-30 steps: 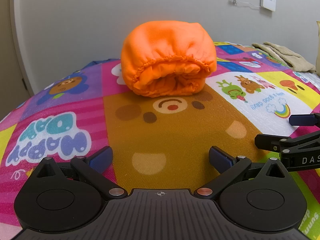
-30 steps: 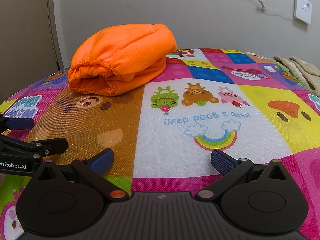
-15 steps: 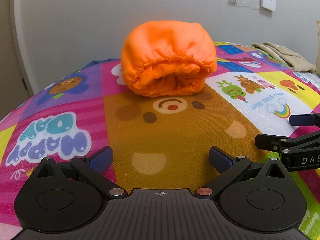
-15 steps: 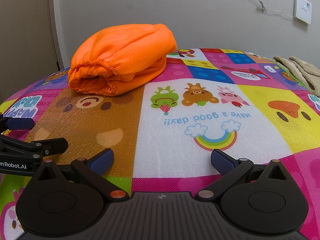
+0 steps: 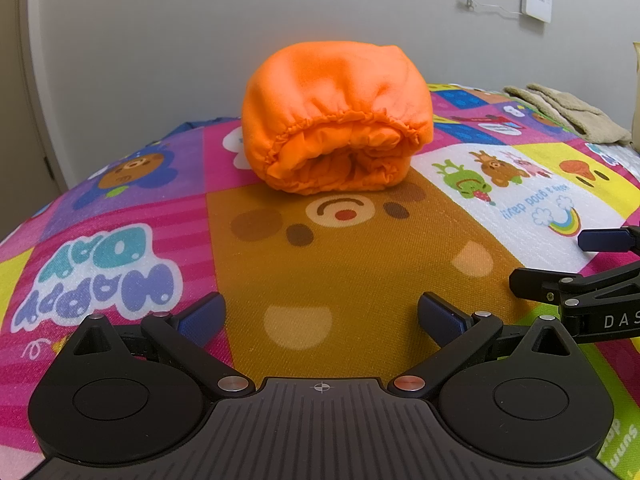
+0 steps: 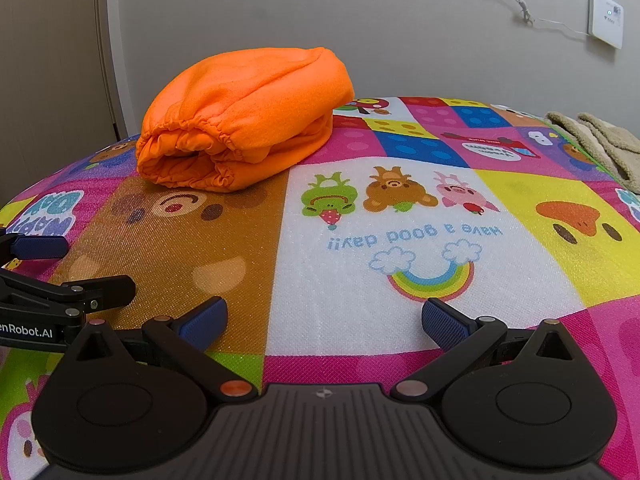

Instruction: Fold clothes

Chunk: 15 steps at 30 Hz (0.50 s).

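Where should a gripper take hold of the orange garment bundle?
Probably at the gathered elastic hem on the orange bundle, coming in from the front. That ridge faces the open left gripper and offers a firm edge; the rest is a smooth, rounded bulge.

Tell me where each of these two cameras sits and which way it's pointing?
Left wrist: sits on the left gripper, looking along its open fingers at the orange garment; the right gripper's tip shows beside it.
Right wrist: sits on the right gripper, facing the play mat; the left gripper's tip shows at its left edge.
Shared: garment, mat, beige cloth, wall.
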Motion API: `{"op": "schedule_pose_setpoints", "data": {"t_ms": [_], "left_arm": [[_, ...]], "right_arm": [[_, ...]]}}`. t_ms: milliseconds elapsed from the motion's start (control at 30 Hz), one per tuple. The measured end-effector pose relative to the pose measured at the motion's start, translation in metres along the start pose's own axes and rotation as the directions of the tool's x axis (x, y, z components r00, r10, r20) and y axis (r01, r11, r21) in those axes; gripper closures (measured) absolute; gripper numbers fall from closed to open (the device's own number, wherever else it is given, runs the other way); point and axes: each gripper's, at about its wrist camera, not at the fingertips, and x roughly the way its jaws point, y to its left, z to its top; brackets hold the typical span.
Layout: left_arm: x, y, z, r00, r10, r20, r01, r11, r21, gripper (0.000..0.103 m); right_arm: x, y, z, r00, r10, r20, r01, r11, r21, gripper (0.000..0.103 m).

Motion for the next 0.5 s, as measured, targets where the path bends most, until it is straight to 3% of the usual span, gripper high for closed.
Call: {"op": "schedule_pose_setpoints", "data": {"t_ms": [500], "left_arm": [[-0.0007,0.0007,-0.0003,1.0,0.001,0.0,-0.001,1.0,0.0,0.0]], "right_arm": [[0.0001,0.0005,-0.0001,1.0,-0.001,0.0,0.001,1.0,0.001,0.0]]}}
